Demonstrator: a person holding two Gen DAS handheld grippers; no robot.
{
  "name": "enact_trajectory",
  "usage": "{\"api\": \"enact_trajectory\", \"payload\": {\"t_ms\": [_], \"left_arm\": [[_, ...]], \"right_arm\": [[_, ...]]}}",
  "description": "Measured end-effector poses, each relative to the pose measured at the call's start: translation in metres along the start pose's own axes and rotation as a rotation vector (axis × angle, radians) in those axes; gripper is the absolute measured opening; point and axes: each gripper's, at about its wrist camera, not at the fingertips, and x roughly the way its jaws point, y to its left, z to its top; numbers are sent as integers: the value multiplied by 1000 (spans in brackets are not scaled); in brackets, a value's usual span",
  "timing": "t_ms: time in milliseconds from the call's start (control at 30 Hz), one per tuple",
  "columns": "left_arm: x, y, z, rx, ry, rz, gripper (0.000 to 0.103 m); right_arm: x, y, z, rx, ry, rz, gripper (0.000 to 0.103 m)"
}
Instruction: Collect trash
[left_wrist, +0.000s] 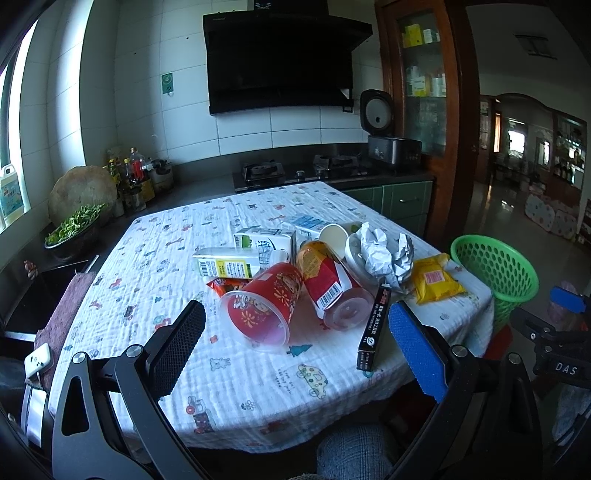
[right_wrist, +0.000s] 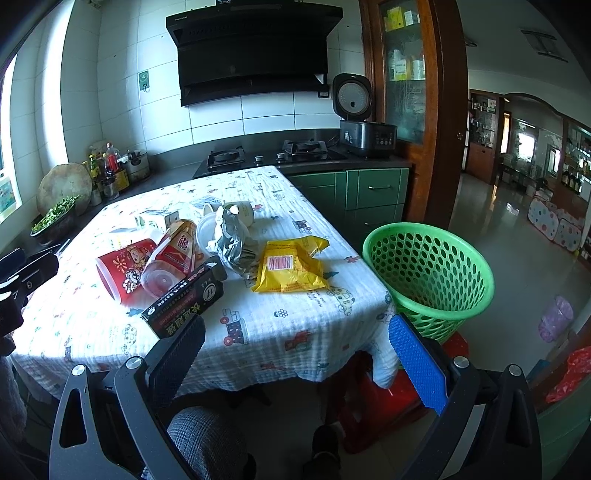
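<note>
Black range hood (left_wrist: 280, 55) over gas hob (right_wrist: 266, 155) — open rice cooker (right_wrist: 364, 118) beside.

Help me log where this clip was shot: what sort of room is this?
Most likely a home kitchen. A gas hob sits in the counter under a black range hood, with a rice cooker beside it. Trash lies on a cloth-covered table, next to a green basket.

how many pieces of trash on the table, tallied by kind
Cartons: 2
Bottle: 1
Cups: 5
Wrappers: 2
Crumpled paper: 1
Black box: 1
Total: 12
</note>
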Motion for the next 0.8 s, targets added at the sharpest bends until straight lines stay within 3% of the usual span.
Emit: {"api": "enact_trajectory", "payload": {"t_ms": [800], "left_arm": [[19,3,-4,-7,26,9,98]], "right_arm": [[18,5,5,-22,23,10,97]]}}
